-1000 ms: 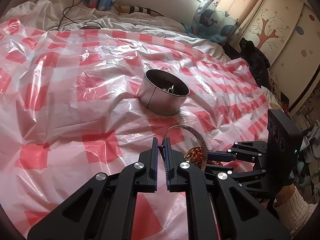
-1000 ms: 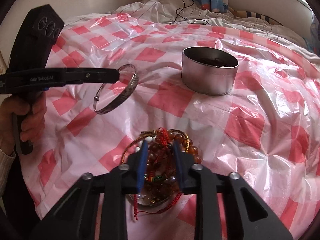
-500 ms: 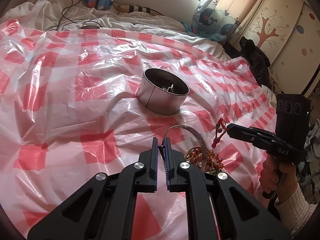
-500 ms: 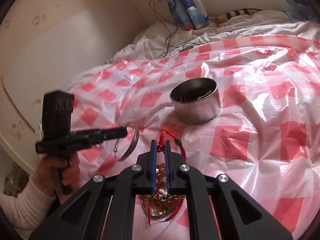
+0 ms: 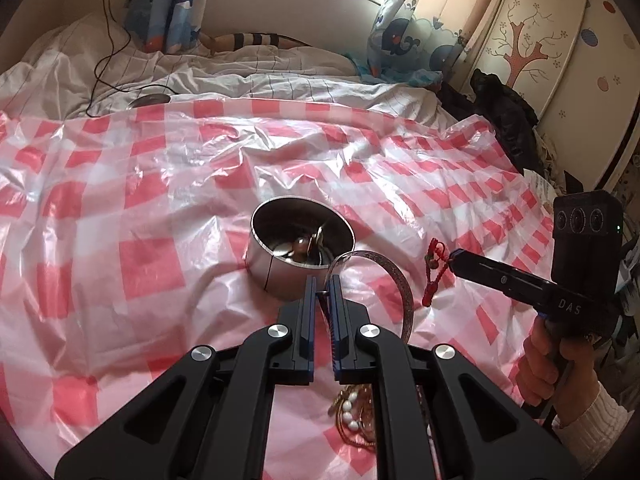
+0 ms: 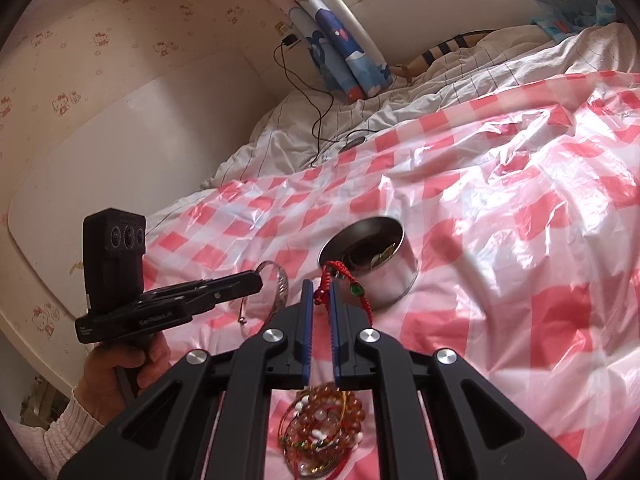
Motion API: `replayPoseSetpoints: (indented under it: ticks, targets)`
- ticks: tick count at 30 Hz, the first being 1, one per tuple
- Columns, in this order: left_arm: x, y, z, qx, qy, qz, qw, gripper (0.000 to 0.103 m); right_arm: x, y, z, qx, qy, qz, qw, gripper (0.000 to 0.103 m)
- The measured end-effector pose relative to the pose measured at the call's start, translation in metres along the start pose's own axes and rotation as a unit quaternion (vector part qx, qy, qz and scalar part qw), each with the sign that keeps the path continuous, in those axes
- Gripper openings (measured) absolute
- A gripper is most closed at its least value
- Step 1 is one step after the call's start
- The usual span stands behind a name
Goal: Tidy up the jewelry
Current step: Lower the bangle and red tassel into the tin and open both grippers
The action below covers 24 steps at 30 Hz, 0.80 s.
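A bed with rumpled white bedding is spread with a red-and-white checked plastic sheet, wrinkled and glossy. On the sheet stands a round metal tin, open at the top, with a few metal pieces lying inside. The left claw is pressed together on a silver bangle, which hangs in the air just beside the tin's near rim. The right claw has just closed and pinches a red cord bracelet with a green bead, its loop dangling in front of the tin. Near the bottom edge of both views, a heap of amber and white bead bracelets rests on the sheet, under the claws.
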<state>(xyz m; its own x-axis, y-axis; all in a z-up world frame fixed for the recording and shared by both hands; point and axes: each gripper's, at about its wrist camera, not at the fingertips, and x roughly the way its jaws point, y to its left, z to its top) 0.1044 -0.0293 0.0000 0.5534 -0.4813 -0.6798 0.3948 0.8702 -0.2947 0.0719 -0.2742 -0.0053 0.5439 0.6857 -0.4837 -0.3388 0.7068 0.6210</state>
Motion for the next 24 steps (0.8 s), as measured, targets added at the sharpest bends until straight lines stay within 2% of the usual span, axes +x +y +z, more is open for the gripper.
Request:
replayPoseSetpoints:
  ticks: [7, 14, 19, 21, 24]
  targets:
    - [0.046, 0.003, 0.04, 0.017, 0.026, 0.033, 0.999, 0.006, 0.022, 0.001, 0.042, -0.003, -0.02, 0.014, 1.0, 0.008]
    - [0.087, 0.019, 0.05, 0.023, 0.068, 0.061, 0.9955, 0.006, 0.045, -0.012, 0.043, 0.01, -0.008, 0.011, 1.0, 0.008]
    - [0.1, 0.024, 0.049, 0.031, 0.085, 0.06, 0.9941, 0.007, 0.057, -0.02, 0.043, 0.015, 0.0, 0.005, 1.0, 0.008]
    - [0.097, 0.025, 0.049, 0.034, 0.076, 0.072, 0.9939, 0.007, 0.062, -0.018, 0.046, 0.01, 0.002, 0.005, 1.0, 0.008]
    - [0.086, 0.031, 0.05, 0.028, 0.064, 0.071, 0.995, 0.007, 0.074, -0.012, 0.05, -0.002, 0.008, 0.004, 1.0, 0.008]
